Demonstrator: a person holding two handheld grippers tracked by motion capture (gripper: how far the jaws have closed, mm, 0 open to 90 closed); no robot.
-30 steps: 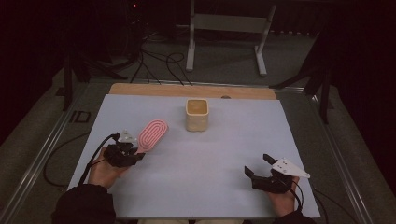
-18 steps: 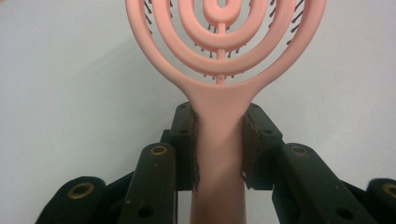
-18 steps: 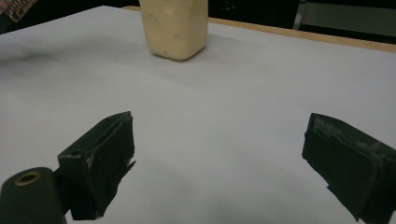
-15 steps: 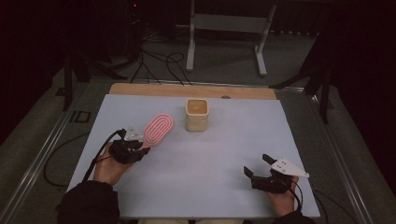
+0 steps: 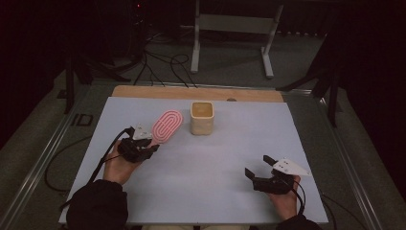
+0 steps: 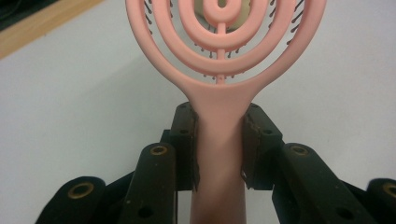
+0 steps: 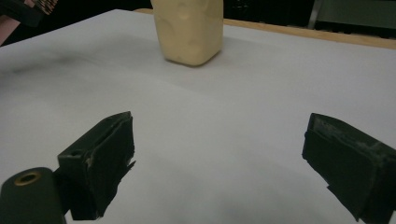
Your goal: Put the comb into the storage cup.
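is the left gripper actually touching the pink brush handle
Touching. In the left gripper view, the left gripper has both black pads pressed flush against the sides of the pink brush handle, with no gap on either side.

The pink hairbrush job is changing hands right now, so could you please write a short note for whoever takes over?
Left gripper: shut on the handle of the pink hairbrush, carried with its head pointing toward the cream cup.
Right gripper: jaws open, nothing between them, near the table's front right.
Cream cup: upright near the table's far middle, just right of the brush head.
Done: brush gripped by its handle.
Left: probably to bring the brush to the cup and set it in; the brush is not yet in the cup.
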